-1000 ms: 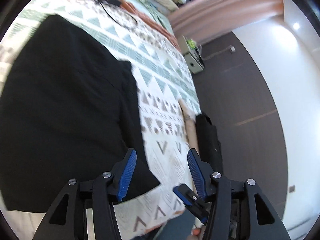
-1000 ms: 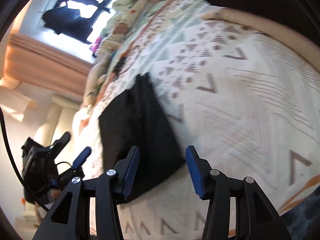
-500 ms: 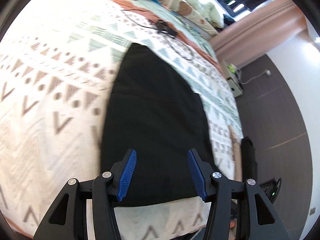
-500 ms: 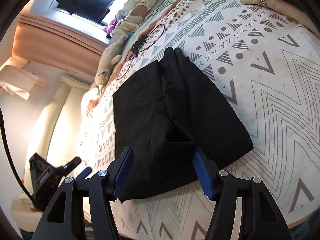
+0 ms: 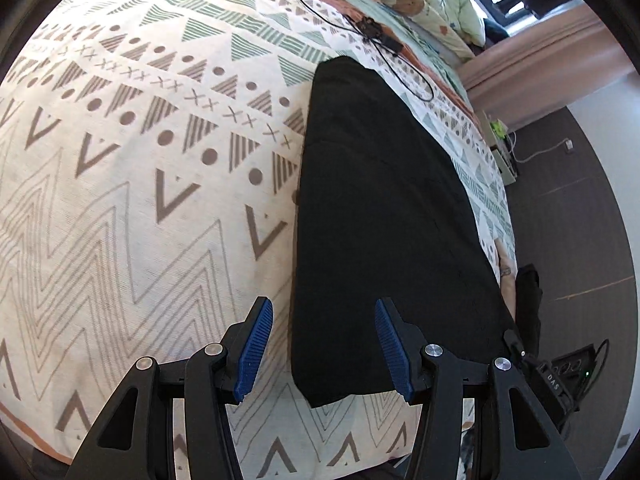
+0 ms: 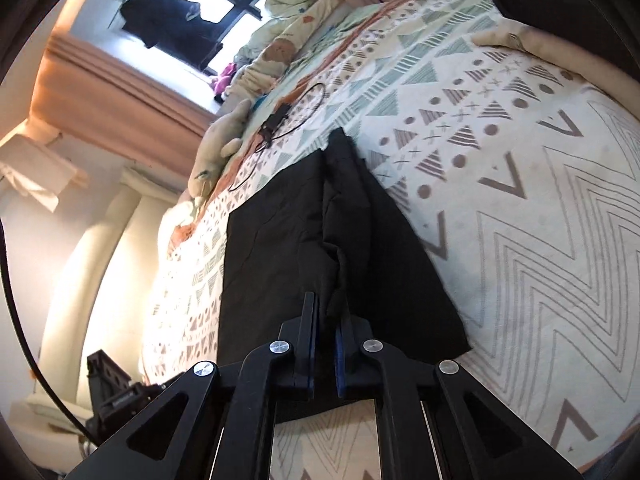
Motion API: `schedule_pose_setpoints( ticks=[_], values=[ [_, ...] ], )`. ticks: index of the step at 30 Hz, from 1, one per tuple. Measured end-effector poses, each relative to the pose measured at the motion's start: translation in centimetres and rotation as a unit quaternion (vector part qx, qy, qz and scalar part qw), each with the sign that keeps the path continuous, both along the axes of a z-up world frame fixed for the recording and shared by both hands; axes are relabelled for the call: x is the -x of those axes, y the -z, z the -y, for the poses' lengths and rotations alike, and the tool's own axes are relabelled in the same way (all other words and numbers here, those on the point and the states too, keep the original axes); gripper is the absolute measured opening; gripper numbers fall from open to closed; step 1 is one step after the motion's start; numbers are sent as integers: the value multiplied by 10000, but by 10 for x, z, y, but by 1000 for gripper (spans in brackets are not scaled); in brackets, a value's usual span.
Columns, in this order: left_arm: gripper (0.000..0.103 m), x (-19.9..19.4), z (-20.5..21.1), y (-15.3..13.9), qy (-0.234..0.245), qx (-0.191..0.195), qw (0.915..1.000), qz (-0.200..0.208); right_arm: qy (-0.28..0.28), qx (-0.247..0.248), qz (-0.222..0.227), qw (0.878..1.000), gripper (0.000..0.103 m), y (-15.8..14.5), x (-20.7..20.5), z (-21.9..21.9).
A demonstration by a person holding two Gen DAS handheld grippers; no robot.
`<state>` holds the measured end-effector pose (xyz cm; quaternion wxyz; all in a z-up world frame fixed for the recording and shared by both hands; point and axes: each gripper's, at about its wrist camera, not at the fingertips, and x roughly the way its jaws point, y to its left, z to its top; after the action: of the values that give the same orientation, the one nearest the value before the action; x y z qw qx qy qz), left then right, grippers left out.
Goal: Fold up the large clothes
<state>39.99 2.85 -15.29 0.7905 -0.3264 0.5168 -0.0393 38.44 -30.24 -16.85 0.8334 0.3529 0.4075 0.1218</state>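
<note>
A black garment (image 5: 384,208) lies folded into a long strip on the patterned bedspread (image 5: 132,200). My left gripper (image 5: 324,344) is open and hovers over the garment's near left corner, one blue pad over the bedspread and the other over black cloth. In the right wrist view the same black garment (image 6: 280,240) shows a raised fold running toward me. My right gripper (image 6: 327,320) is shut on that fold at the garment's near edge, with cloth bunched between the pads.
A black cable with a small box (image 5: 376,36) lies on the bedspread beyond the garment. A plush toy (image 6: 220,148) and a rumpled duvet (image 6: 288,40) sit at the far end. Dark floor (image 5: 568,184) borders the bed, and a person's forearm (image 6: 516,40) rests on its edge.
My right gripper went from open over the garment to shut on its raised fold. My left gripper swung left, so the garment's near left corner now sits between its open fingers.
</note>
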Motion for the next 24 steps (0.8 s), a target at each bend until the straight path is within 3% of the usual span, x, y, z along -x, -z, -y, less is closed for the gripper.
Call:
schedule_pose_setpoints(
  ticks=[11, 17, 21, 23, 24],
  values=[
    [52, -7, 47, 18, 524, -53, 9986, -22, 226, -463, -383, 9979, 6, 42, 12, 35],
    [48, -8, 61, 15, 687, -143, 9975, 55, 391, -403, -467, 9973, 6, 50, 17, 43],
    [48, -11, 67, 22, 681, -213, 9975, 13, 350, -431, -769, 9955, 9, 58, 12, 44],
    [48, -10, 68, 21, 703, -277, 9971, 54, 359, -461, -746, 9955, 23, 53, 15, 47],
    [48, -10, 69, 21, 710, -294, 9970, 64, 364, -422, -746, 9957, 38, 51, 17, 48]
  ],
)
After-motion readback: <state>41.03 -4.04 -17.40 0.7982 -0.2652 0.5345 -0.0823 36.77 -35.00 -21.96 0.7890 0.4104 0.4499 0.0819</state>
